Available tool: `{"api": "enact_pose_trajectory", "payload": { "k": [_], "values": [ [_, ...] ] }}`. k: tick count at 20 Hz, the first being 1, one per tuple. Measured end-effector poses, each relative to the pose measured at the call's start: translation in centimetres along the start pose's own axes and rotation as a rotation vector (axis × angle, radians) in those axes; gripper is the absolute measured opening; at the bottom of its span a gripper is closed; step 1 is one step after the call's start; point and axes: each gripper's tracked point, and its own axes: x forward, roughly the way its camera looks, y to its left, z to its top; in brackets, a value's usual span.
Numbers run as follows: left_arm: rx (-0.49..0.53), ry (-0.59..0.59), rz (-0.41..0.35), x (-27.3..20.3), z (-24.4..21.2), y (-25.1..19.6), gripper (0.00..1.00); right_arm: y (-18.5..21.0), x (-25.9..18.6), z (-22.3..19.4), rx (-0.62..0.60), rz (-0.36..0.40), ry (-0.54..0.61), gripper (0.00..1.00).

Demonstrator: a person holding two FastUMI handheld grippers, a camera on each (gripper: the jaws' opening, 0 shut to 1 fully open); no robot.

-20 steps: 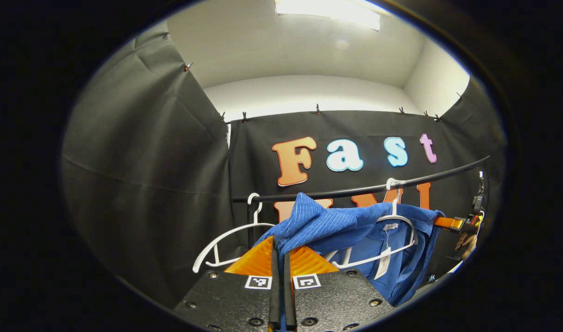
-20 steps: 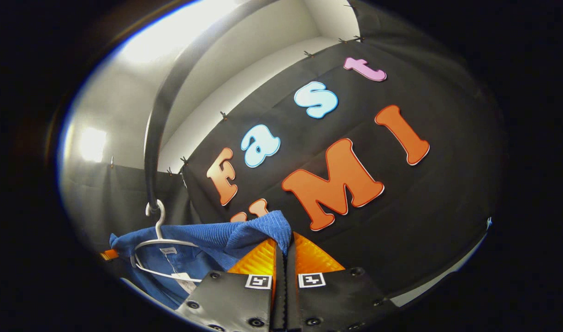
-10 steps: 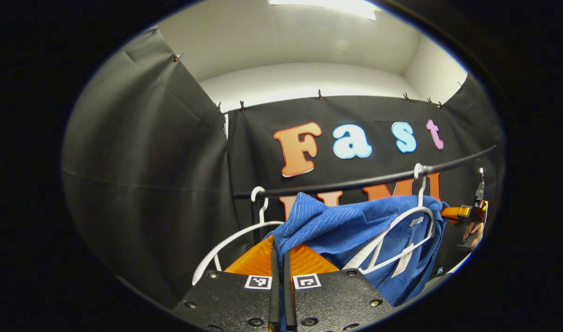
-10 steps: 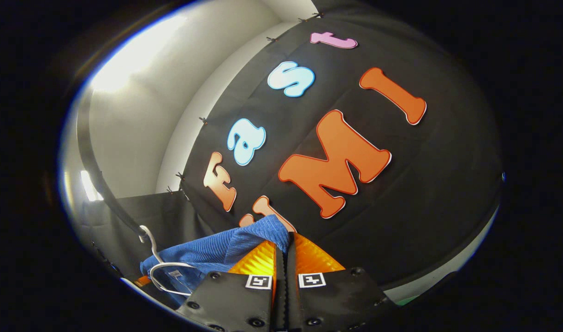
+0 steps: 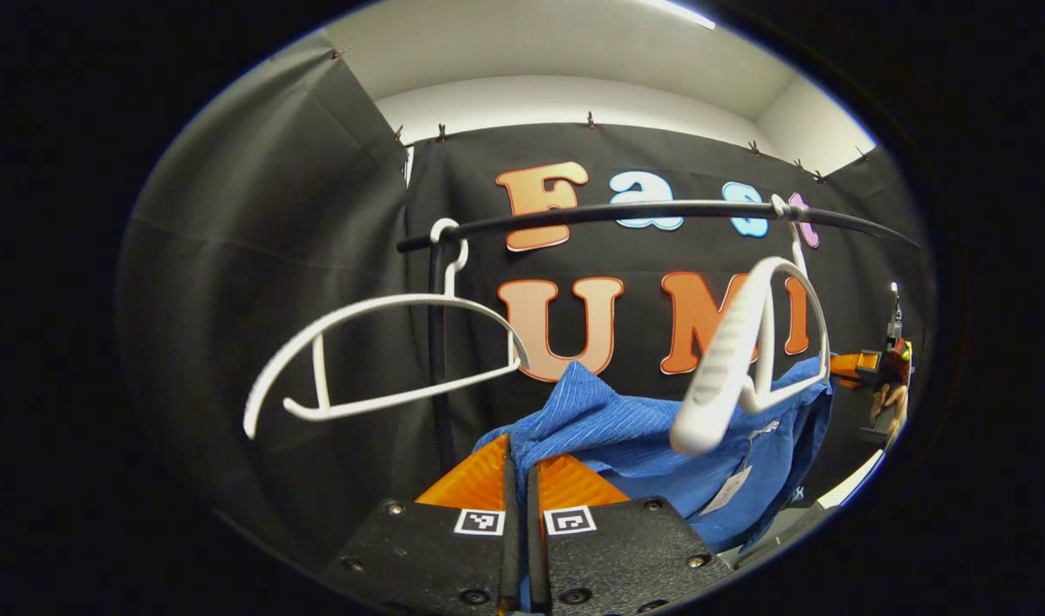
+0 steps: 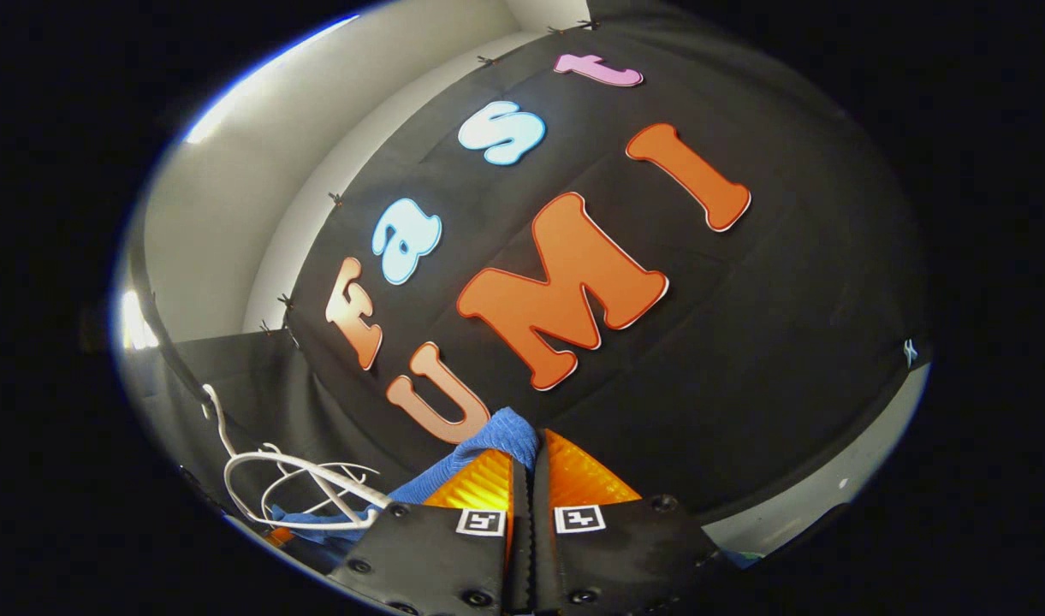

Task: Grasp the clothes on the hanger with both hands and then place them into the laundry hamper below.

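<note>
Now off its white hanger (image 5: 749, 342): ribbed blue garment (image 5: 625, 428), both grippers clamped on it.

left claw (image 5: 519, 479): fingers pressed together | right claw (image 6: 531, 479): fingers pressed together, tilted

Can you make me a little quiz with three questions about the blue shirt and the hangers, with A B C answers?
1. Where is the blue garment compared with the rail?
A. Below it
B. Draped over it
C. Above it

2. How many white hangers hook on the rail in the left gripper view?
A. One
B. Two
C. Four

3. What is the left gripper doing?
A. Open, holding nothing
B. Gripping a hanger
C. Shut on the blue cloth

Answers:
1. A, the cloth sits lower than the rail.
2. B, the left hanger and the right hanger both hook there.
3. C, cloth bunches out from between its closed fingers.
</note>
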Motion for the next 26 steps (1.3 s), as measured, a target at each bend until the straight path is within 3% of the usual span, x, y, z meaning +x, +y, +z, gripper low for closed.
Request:
{"api": "enact_pose_trajectory", "payload": {
  "k": [7,11,20,26],
  "values": [
    [-0.053,0.058,-0.081,-0.1,-4.3,-5.5,0.04,-2.4,-4.1,0.0,-0.103,-0.095,0.005,0.07],
    [-0.078,0.076,-0.127,-0.4,-5.5,-8.9,0.04,-1.2,-6.4,-1.2,-0.179,-0.090,0.021,0.07],
    [-0.047,0.098,-0.276,-1.6,-8.2,-19.3,0.04,2.2,-9.8,-10.6,-0.296,-0.021,0.188,0.08],
    [-0.069,0.148,-0.319,-1.6,-14.0,-24.1,0.04,-1.2,-11.9,-17.2,-0.334,-0.055,0.251,0.07]
  ]
}}
